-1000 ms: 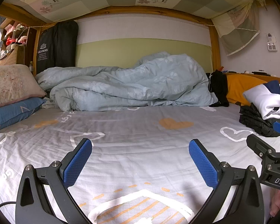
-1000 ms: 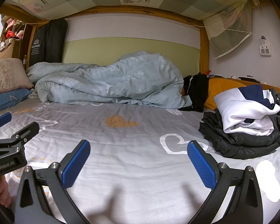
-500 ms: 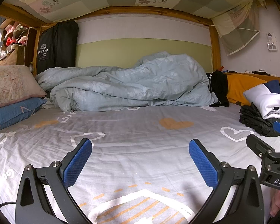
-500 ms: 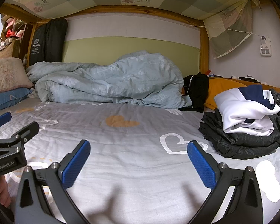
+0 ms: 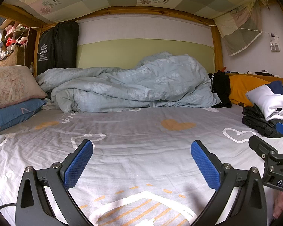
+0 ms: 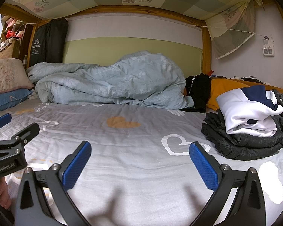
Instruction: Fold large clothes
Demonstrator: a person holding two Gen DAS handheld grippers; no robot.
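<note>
Left wrist view: nothing has shifted over the last second; the left gripper [image 5: 141, 160] hangs above the grey bed sheet [image 5: 141, 141] with its fingers wide and empty. The clothes pile [image 5: 268, 109] sits at the right edge of the bed

Right wrist view: equally still, the right gripper [image 6: 140, 161] spread wide, gripping nothing. A white and navy top [image 6: 249, 113] lies folded on a dark jacket [image 6: 241, 143]. This stillness fits either a pause before picking a garment or a finished stack
</note>
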